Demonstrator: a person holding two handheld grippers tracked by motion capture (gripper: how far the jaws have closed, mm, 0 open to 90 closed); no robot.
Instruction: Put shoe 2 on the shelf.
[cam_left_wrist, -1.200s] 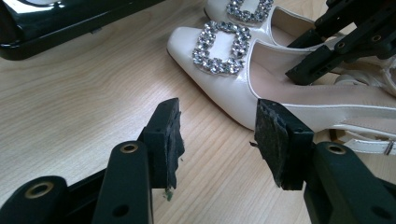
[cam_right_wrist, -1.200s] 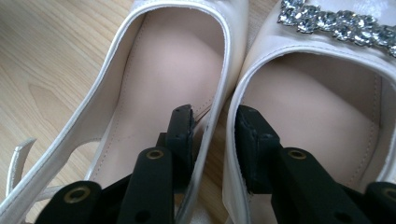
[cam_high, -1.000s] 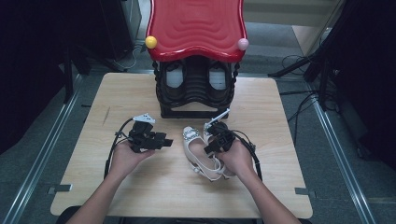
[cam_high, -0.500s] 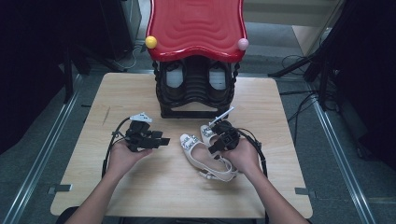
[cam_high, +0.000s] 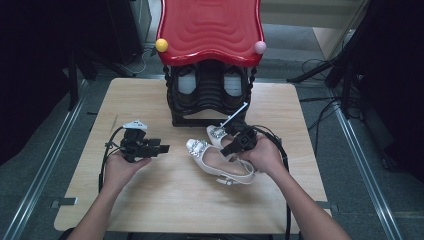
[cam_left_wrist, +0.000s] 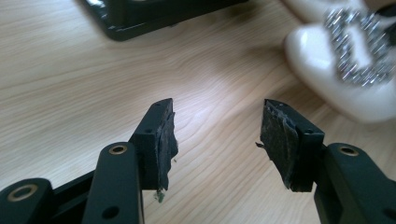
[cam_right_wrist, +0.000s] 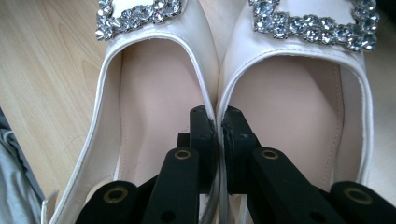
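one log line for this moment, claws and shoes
right claw: shut on pair of shoes | left claw: open, jaws just opening, nothing between | table

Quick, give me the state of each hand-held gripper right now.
Left hand-held gripper: open, jaws just been opening, nothing between them.
Right hand-held gripper: shut on the adjoining inner walls of the pair of white shoes.

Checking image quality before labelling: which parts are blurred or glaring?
Left gripper view: the shoe is out of focus, its pads sharp, and a bright glare patch lies on the table. Right gripper view: the buckles glint, fairly sharp. High view: dark surroundings.
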